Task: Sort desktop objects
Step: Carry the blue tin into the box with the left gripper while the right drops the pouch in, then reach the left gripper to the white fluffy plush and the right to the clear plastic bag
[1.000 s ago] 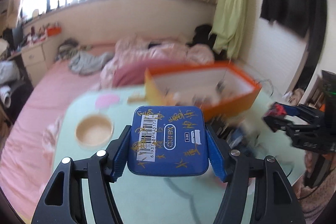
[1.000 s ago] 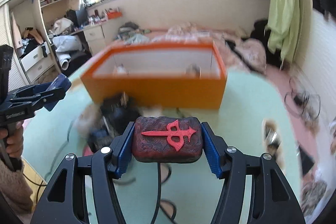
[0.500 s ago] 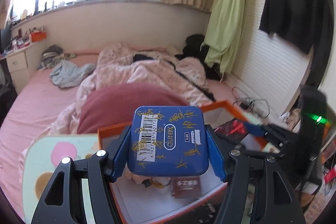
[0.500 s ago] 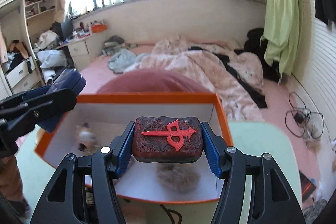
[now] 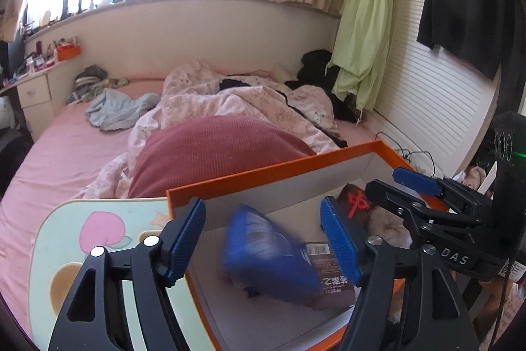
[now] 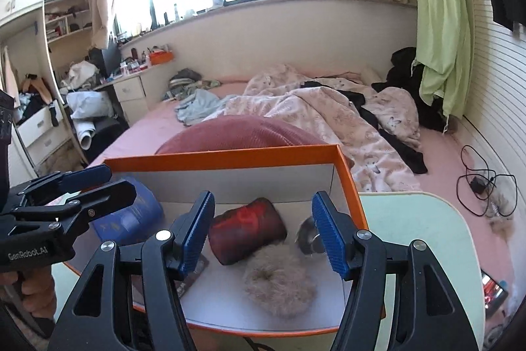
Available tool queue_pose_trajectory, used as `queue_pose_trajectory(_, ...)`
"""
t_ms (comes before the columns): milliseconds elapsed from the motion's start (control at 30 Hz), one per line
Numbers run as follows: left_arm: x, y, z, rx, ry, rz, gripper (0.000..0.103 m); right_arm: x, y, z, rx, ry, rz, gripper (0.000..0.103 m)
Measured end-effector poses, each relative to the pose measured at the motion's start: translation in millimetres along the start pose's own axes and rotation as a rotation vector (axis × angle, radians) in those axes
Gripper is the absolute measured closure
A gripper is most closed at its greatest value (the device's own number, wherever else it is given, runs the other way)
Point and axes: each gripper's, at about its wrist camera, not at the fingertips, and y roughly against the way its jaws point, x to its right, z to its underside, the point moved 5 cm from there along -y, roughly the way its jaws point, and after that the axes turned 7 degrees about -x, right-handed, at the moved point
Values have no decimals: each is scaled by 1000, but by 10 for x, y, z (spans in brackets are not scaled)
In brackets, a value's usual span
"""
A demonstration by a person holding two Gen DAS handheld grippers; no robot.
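Both claws are hanging over the orange box, and I am seeing their jaws opening with nothing pressed between the pads. Between the fingers of my left claw the blue tin is showing as a blur, tilted and free of both pads, over the box's white floor. It is lying partly across a dark brown packet with a barcode, which is resting flat in the box.

Ahead of my right claw the dark red block with the red emblem is sitting inside the box, clear of both pads. Just beside it, nearer the camera, a beige fluffy ring is lying on the box floor, and a grey furry thing is lying against the right wall; I cannot tell what it is.

From the right wrist view, the left claw is reaching in at the box's left side, with a hand gripping its handle low down.

Under the box, the pale green worktop with a peach print is spreading out. Past it, a dark pink cushion is lying on the bed beside a rumpled floral quilt.
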Motion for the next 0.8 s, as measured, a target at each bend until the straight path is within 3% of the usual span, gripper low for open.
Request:
queue_pose_trajectory(67,-29,40,-2,12,12,8,29,-12,36,1,19,-18,-34,34)
queue_pose_trajectory(233,-73,258,-37,66,36,38,28,-2,196,-8,76,-82,-101,33)
queue_pose_trajectory(400,-68,656,-73,157,22,51,18,39,504,-24,129,-97,-79,33)
queue_pose_trajectory(600,-122,830,194,158,9,43,12,-76,535,244,10,-27,-88,33)
queue_pose_trajectory(800,-199,912,504,105,6,76,12,-270,676,522,17,117,-27,33)
